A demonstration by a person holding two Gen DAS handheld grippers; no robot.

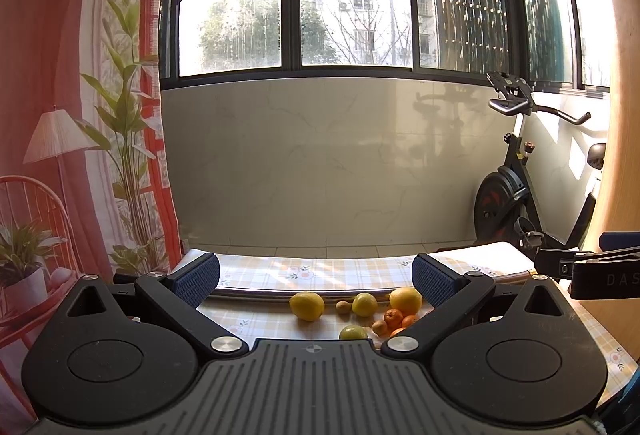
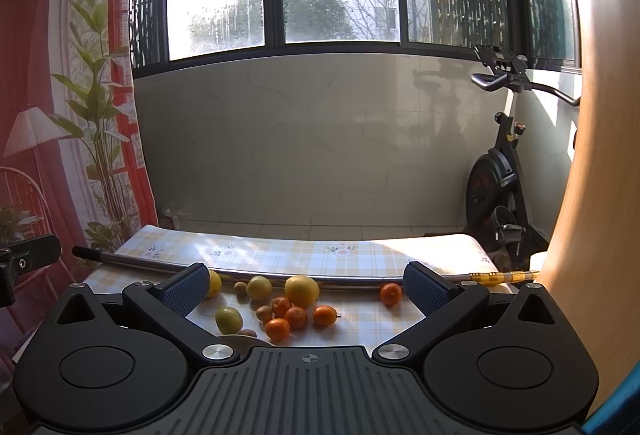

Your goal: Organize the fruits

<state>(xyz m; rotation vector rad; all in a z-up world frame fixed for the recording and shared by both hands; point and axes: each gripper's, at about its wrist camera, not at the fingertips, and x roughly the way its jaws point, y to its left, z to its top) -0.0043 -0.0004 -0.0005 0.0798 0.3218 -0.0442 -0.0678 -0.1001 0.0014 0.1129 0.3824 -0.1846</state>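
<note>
Fruits (image 2: 296,305) on the tabletop (image 2: 360,309): five oranges, four yellow citrus, three small brown ones; a metal rod (image 2: 280,272) lies behind. Both jaws gape, empty.

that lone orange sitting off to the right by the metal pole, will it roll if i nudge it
Probably: the orange is round and sits free on the flat tablecloth. Pushed away, the metal pole behind it would likely stop it. Its skin looks firm, so the open right hand-held gripper should hold it.
</note>
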